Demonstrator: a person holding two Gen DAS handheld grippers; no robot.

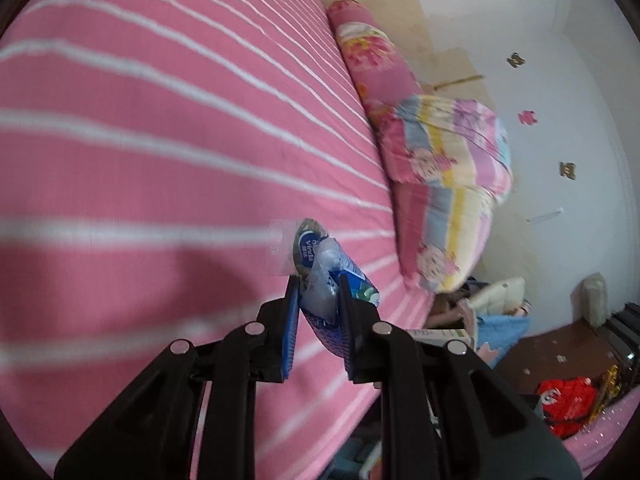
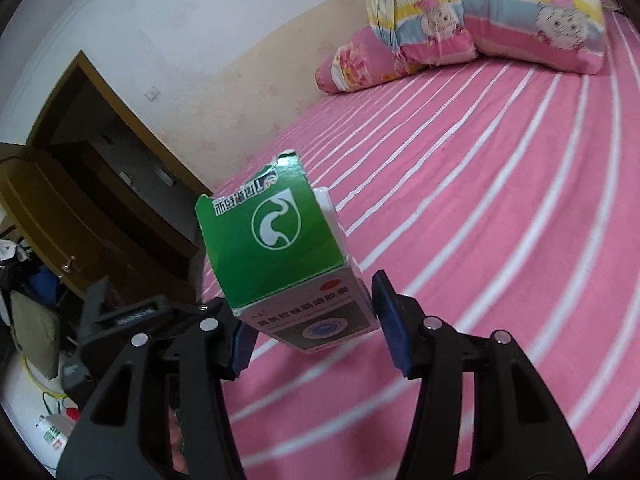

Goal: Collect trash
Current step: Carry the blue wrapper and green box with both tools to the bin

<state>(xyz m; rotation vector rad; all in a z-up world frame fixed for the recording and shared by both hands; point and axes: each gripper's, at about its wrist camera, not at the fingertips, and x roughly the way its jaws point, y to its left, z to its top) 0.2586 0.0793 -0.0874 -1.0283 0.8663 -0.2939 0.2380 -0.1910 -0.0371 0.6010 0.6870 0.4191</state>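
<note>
Two grippers we hold above the pink striped bed (image 1: pixel 160 140); left gripper (image 1: pixel 318 292) pinches a crumpled tissue wrapper (image 1: pixel 320 280); right gripper (image 2: pixel 310 308) clamps a torn green-and-white box (image 2: pixel 280 248) near the pillows (image 2: pixel 520 20).

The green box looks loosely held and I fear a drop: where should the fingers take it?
Grip the green box lower, across its intact white end, from the near side; its far end is torn open and would crush.
</note>
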